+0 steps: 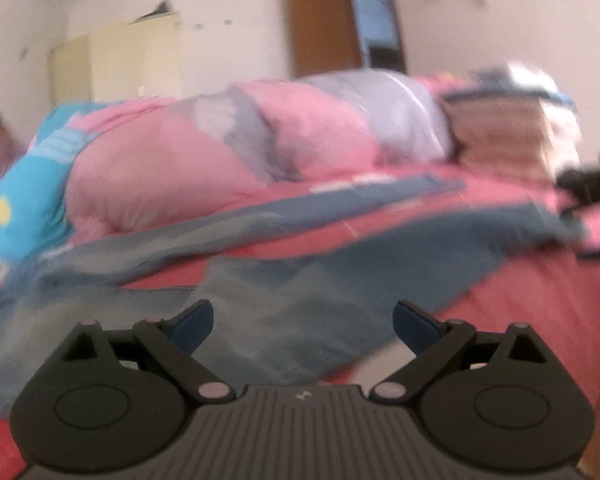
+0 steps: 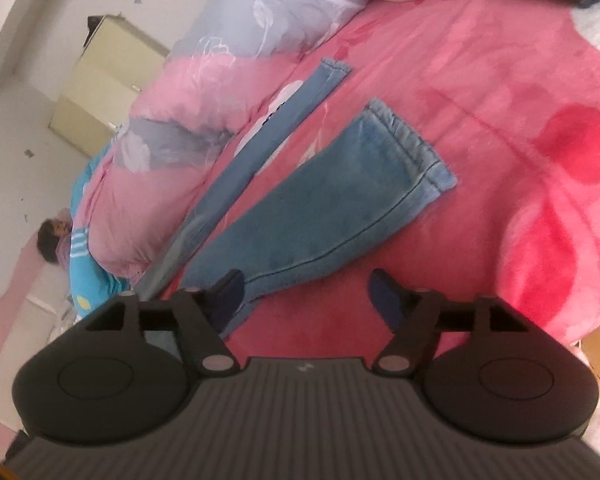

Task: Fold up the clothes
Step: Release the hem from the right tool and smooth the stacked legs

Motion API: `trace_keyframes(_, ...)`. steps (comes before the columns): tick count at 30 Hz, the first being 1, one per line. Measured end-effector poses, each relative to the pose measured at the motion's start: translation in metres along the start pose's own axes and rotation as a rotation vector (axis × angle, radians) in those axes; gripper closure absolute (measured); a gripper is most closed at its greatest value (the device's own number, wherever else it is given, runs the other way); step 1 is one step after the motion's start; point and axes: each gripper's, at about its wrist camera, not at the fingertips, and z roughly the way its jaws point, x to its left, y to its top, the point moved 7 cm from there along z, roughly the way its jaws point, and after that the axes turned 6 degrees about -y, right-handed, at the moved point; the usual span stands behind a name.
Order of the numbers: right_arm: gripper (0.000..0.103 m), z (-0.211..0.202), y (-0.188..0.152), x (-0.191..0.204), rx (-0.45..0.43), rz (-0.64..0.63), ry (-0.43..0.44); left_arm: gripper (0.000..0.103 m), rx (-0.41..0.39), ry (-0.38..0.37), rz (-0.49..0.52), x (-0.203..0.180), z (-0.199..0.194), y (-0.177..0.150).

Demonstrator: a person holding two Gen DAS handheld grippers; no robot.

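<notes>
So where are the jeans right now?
In the right wrist view the jeans lie on the pink blanket, legs apart, beside the rolled duvet.

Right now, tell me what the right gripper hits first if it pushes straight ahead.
Probably the red blanket: the right gripper stands open over bare blanket, with the jeans leg just left of its line. Depth is uncertain.

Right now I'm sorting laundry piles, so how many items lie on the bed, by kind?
Jeans: 1
Rolled duvet: 1
Blue cushion: 1
Folded clothes stack: 1
Total: 4
</notes>
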Motion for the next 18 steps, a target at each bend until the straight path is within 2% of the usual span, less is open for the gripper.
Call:
trace_keyframes(2, 0.012, 0.002, -0.001, 0.001, -0.007, -0.007, 0.029, 0.016, 0.029, -0.008, 0.046, -0.016, 0.003, -0.004)
trace_keyframes(4, 0.002, 0.004, -0.002, 0.005, -0.020, -0.018, 0.058, 0.022, 0.054, -0.020, 0.075, -0.028, 0.008, -0.005)
trace_keyframes(10, 0.001, 0.007, -0.003, 0.009, -0.073, -0.060, 0.061, 0.042, 0.114, -0.023, 0.148, -0.041, 0.027, -0.008)
trace_keyframes(15, 0.001, 0.010, 0.001, 0.002, -0.097, 0.000, 0.113, 0.046, 0.141, -0.052, 0.154, -0.044, 0.043, -0.004)
trace_keyframes(18, 0.001, 0.009, 0.004, -0.002, -0.114, 0.044, 0.148, 0.060, 0.151, -0.076, 0.161, -0.047, 0.050, -0.003)
